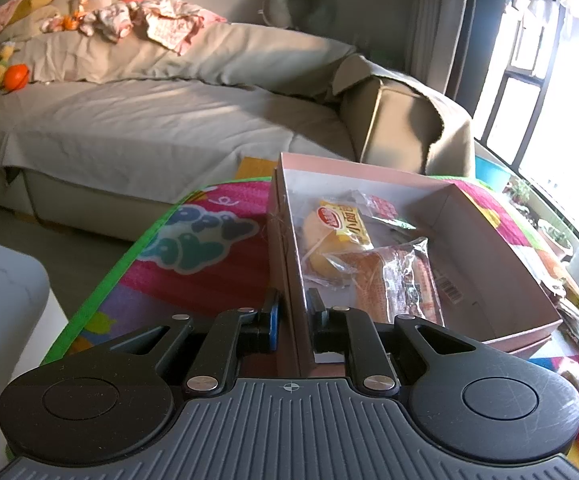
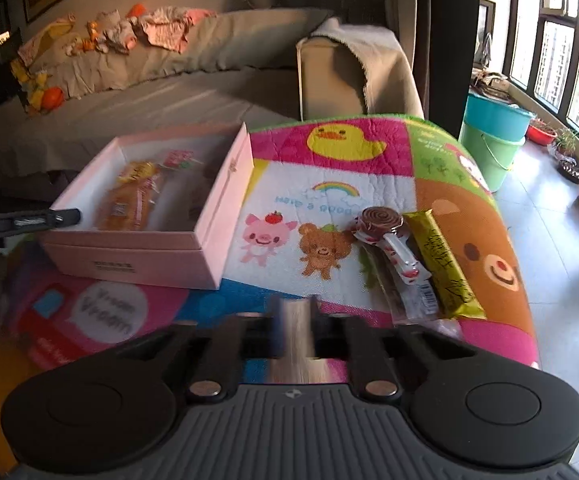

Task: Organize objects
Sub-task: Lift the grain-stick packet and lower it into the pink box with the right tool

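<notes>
left claw (image 1: 294,312) clamped on pink box (image 1: 501,256) wall, right claw (image 2: 294,320) closed on a blurred packet (image 2: 298,344)

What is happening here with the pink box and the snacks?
A person is sorting packaged snacks into a pink box on a colourful play mat. The left gripper pinches the box's wall. The right gripper is shut on a blurred shiny wrapper. A swirl lollipop and a gold snack bar lie on the mat.
</notes>
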A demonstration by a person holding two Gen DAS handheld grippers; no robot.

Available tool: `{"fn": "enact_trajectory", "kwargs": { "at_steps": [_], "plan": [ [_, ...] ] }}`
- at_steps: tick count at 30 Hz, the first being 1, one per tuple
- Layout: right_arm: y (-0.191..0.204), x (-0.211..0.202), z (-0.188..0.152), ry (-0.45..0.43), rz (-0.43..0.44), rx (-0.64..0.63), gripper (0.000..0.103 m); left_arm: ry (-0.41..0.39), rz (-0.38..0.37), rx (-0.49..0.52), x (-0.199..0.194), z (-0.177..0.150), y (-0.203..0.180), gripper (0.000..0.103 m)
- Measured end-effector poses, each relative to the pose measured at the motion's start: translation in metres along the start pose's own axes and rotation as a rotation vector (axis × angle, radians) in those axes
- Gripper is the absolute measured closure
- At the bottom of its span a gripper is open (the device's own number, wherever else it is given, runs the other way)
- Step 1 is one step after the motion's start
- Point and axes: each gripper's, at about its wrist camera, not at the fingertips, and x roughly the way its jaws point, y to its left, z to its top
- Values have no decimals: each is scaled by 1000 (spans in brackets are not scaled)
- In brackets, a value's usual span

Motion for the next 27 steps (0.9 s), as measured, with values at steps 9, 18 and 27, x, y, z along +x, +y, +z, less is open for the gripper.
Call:
{"fn": "enact_trajectory", "kwargs": {
  "at_steps": [9,18,27],
  "plan": [
    [-7,-3,-13,37,-56,-4,87,0,0,0,1,0,0,87],
    [-1,38,-28,98,-44,-12,58,0,0,2,0,0,1,87],
    [9,40,-37,150,25,-11,75,-2,1,3,0,-2,2,87]
  ]
}}
